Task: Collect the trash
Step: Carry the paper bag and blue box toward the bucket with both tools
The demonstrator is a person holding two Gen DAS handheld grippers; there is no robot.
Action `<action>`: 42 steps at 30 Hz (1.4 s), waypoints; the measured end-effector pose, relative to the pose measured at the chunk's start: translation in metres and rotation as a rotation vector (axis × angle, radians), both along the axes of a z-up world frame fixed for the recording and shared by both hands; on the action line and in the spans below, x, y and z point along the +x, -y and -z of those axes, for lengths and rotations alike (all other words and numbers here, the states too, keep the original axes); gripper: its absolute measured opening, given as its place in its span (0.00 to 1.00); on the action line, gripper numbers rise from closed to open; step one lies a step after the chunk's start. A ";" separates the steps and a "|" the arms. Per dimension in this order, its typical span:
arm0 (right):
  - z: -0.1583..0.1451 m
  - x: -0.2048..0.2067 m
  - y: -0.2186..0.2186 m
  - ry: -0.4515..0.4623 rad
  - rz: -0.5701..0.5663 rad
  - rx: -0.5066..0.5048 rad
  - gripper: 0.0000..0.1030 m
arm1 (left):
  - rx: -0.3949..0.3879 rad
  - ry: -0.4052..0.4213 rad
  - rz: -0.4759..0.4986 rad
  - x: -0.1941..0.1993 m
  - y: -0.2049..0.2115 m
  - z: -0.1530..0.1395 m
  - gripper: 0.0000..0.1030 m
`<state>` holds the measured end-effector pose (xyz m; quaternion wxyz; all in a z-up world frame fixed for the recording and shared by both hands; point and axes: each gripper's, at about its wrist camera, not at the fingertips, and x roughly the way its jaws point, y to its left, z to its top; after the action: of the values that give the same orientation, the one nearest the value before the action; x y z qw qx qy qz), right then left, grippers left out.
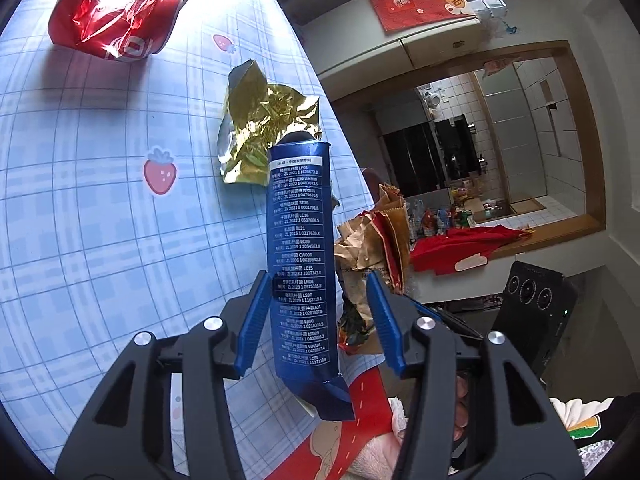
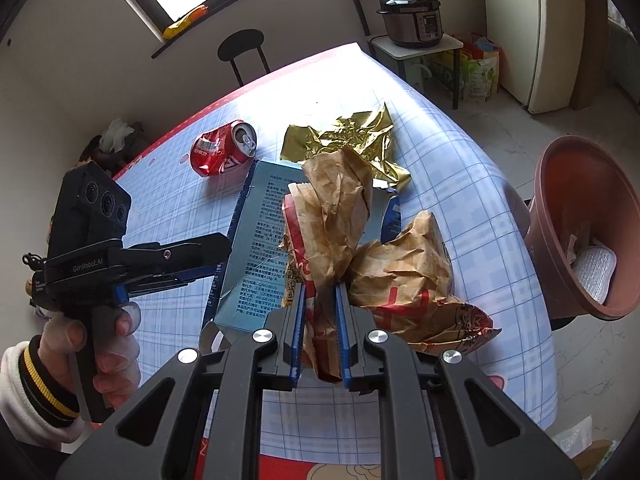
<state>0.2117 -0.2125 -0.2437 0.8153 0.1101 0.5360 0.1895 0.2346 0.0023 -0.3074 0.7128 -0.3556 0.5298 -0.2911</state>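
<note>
Brown paper wrapper (image 2: pixel 332 216) sits pinched in our right gripper (image 2: pixel 320 300), beside a bin (image 2: pixel 548 184) unseen from our spread left gripper (image 1: pixel 316 312) straddling the blue box (image 1: pixel 300 248).

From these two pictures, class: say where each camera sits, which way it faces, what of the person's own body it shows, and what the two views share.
Left wrist: on the left gripper, looking down its fingers across the checked table; the blue box stands between its spread jaws; fingers show behind.
Right wrist: on the right gripper, looking steeply down at the table edge; shut on brown paper bags; the left hand shows.
Shared: red can, gold wrapper, blue box, paper bags.
</note>
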 end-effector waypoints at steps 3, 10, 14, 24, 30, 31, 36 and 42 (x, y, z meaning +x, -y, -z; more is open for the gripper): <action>0.002 -0.001 0.001 -0.001 0.002 0.008 0.14 | -0.025 -0.019 -0.032 0.002 0.000 0.003 0.49; 0.007 0.000 0.002 -0.018 -0.005 0.030 0.14 | -0.164 -0.107 -0.149 -0.002 -0.013 0.027 0.54; 0.010 0.000 0.000 -0.032 -0.010 0.038 0.14 | -0.149 -0.124 -0.171 -0.004 -0.016 0.035 0.54; 0.018 -0.001 -0.001 -0.054 -0.020 0.046 0.15 | 0.022 -0.086 -0.108 -0.004 0.001 0.044 0.51; 0.010 0.001 0.002 -0.051 -0.005 0.047 0.15 | 0.144 -0.019 -0.042 -0.006 0.011 0.027 0.34; 0.007 0.002 0.004 -0.046 0.001 0.051 0.15 | 0.164 0.002 -0.033 -0.008 0.012 0.021 0.34; -0.015 0.001 0.016 -0.012 0.033 0.089 0.14 | 0.230 0.108 -0.067 -0.030 0.003 -0.021 0.33; -0.036 -0.001 0.031 0.028 0.053 0.130 0.14 | 0.346 0.230 -0.144 -0.066 -0.007 -0.072 0.33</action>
<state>0.2111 -0.2435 -0.2074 0.8187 0.1742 0.5078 0.2037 0.1686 0.0096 -0.2354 0.8378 -0.2292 0.4606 -0.1828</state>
